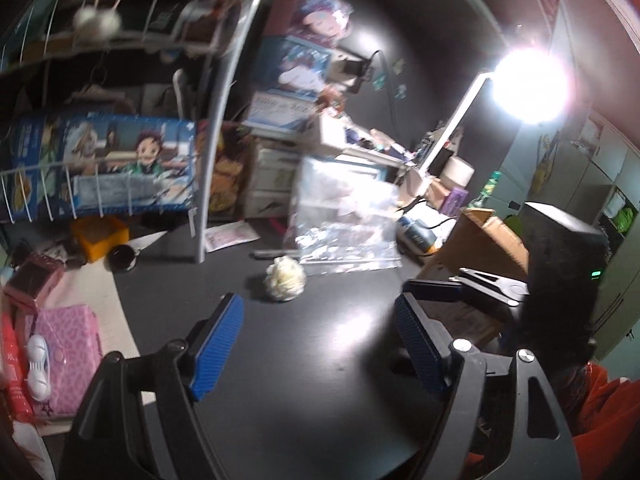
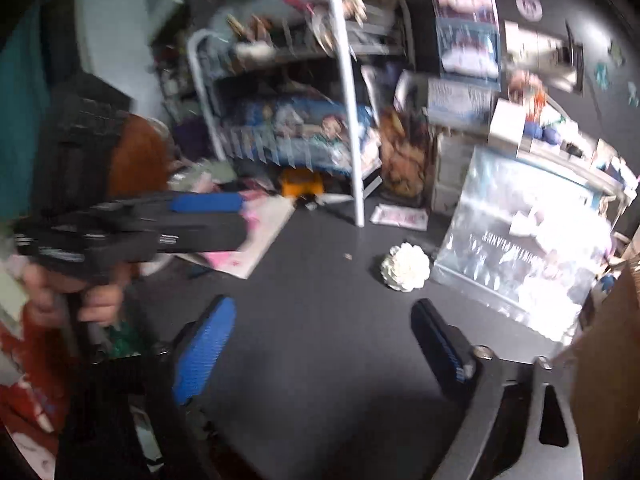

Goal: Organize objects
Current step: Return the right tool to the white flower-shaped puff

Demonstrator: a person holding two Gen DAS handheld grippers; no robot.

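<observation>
Left wrist view placed a small white fluffy ball just above the middle of the frame, resting on the dark bench and touching nothing but the bench, with a clear plastic bag just behind it to the right. The left claw filled the bottom of that frame, its blue pads spread wide and holding nothing, the ball ahead of the gap between them. In the right wrist view the same ball sat right of centre, close against the lower left corner of the bag, whose printed lettering showed upside down. The right claw was likewise wide open and empty at the bottom of its frame, one blue pad at lower left. At the left of that view the other handheld claw pointed toward the right, held by a hand. Behind the ball stood a white wire rack carrying a blue illustrated box on its lower shelf. A pink patterned box lay at lower left of the left wrist view, a cardboard box at right, and a bright lamp glared at upper right.
</observation>
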